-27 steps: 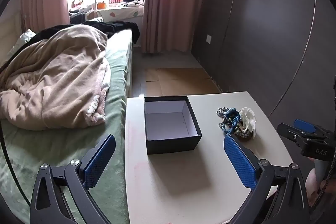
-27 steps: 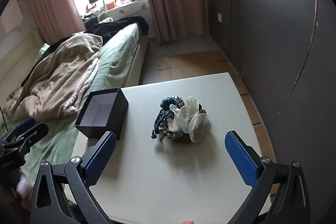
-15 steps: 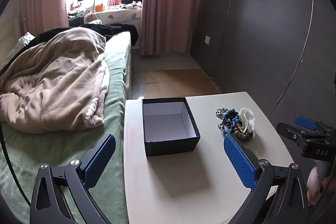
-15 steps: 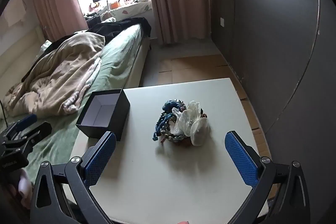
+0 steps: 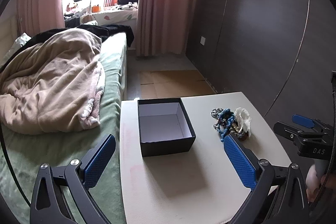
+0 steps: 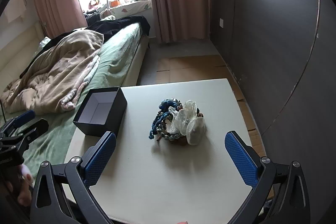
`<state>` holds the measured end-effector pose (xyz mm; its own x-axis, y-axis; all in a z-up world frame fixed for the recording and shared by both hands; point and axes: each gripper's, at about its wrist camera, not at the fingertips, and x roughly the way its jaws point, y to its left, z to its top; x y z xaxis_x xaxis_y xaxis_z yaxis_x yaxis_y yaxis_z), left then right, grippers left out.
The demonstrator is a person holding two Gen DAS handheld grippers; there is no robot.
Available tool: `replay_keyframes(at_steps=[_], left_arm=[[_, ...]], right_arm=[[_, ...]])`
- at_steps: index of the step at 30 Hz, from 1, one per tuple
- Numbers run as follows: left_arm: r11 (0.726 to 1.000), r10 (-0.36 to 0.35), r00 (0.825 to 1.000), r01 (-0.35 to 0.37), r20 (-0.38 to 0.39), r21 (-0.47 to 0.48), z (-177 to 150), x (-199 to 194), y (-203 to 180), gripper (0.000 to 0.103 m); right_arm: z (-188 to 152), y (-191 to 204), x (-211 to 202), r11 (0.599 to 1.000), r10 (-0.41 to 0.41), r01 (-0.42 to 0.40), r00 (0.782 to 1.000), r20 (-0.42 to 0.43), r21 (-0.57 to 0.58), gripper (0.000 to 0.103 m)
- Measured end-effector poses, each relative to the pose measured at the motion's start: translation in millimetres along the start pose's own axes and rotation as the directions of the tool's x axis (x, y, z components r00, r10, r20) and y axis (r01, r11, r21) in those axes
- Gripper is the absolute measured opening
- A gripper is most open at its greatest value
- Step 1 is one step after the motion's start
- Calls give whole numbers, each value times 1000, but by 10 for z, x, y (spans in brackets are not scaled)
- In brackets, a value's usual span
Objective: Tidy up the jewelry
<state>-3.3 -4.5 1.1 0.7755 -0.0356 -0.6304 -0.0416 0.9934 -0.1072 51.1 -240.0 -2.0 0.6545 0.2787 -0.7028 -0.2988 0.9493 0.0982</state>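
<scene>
Right wrist view: right tongs [image 6: 170,157] are gaping wide (left tongs [image 5: 169,161] too), risking snagging the tangled jewelry [image 6: 178,122]; strands could be missing the box [image 6: 100,111].

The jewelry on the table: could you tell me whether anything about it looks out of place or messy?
Yes. The jewelry lies in one tangled heap on the table: blue and dark beaded strands knotted together with pale, translucent pieces. None of it is in the box, which stands open and empty to the heap's left.
</scene>
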Motion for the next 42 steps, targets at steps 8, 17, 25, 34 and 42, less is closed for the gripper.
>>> replay_keyframes(at_steps=[8, 17, 25, 34, 42], left_arm=[[1000, 11, 1000, -11, -4, -1, 4, 15, 0, 103], [1000, 14, 1000, -14, 20, -1, 22, -15, 46, 103], [1000, -6, 1000, 6, 24, -3, 20, -44, 51, 103], [1000, -12, 999, 12, 36, -3, 23, -64, 16, 103], [1000, -8, 999, 8, 36, -11, 28, -45, 33, 103]], right_arm=[[4, 7, -38, 1000, -3, 3, 1000, 3, -3, 103], [-4, 14, -30, 1000, -5, 5, 1000, 2, -7, 103], [-2, 43, -21, 1000, -9, 9, 1000, 5, -11, 103], [8, 47, -52, 1000, -20, 20, 1000, 21, -3, 103], [0, 46, -79, 1000, -17, 18, 1000, 25, -8, 103]])
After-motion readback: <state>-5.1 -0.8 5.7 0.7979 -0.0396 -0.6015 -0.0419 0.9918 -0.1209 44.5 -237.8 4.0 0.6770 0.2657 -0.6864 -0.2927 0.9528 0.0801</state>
